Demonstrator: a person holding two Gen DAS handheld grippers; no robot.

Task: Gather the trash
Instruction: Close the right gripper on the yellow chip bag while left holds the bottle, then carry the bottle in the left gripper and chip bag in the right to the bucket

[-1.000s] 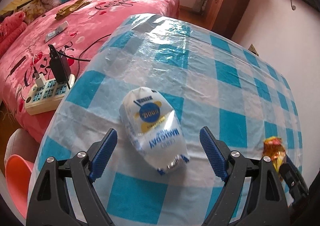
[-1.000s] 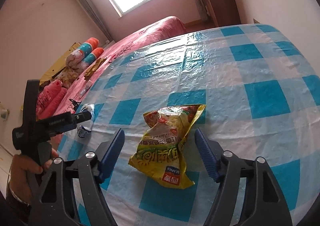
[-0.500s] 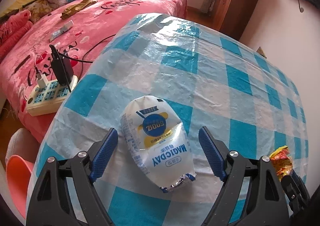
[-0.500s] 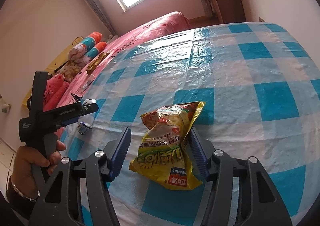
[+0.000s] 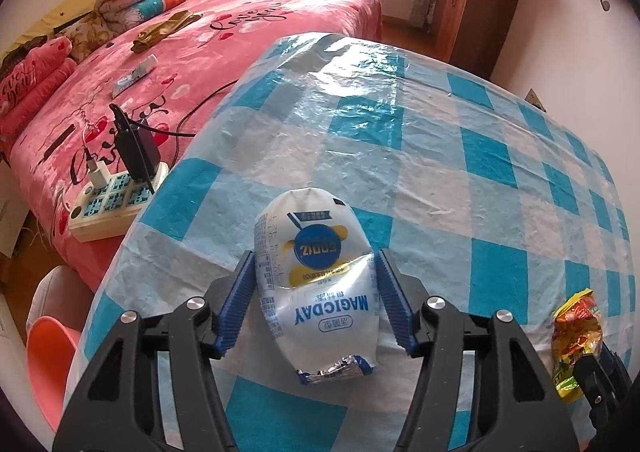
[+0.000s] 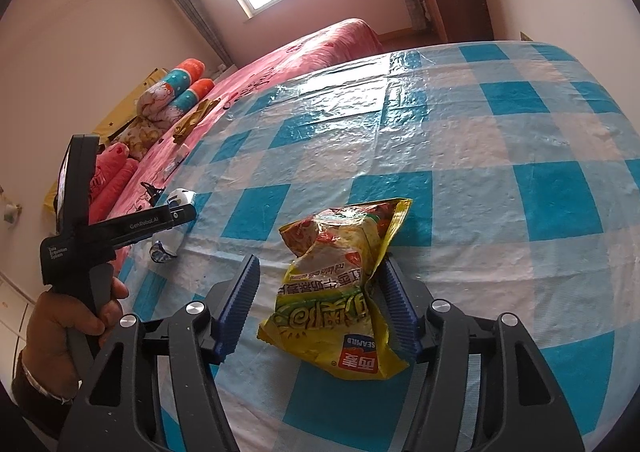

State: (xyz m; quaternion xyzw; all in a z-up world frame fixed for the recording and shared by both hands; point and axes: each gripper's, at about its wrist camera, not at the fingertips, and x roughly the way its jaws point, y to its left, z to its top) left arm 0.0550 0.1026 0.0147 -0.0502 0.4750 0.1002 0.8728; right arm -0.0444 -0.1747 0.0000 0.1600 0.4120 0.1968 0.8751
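Now, I had left gripper (image 5: 314, 302) pinching white bag (image 5: 316, 280) near table's (image 5: 460, 180) left edge. Right gripper (image 6: 320, 308) half-closed round yellow bag (image 6: 344, 292) near front edge: right pad touched, left apart. I reckoned: squeeze mid-bag, lift straight, avoid snagging cloth.

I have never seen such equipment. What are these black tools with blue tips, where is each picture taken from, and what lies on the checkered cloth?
No robot here: a person holds a hand-operated gripper in each hand, and a camera on each looks forward along its two blue fingers. In the left camera's picture, the left gripper is shut on a white MAGICDAY packet lying on the blue checkered tablecloth. In the right camera's picture, the right gripper straddles a yellow snack bag; one finger touches it, the other is apart. The person's left hand appears there too.
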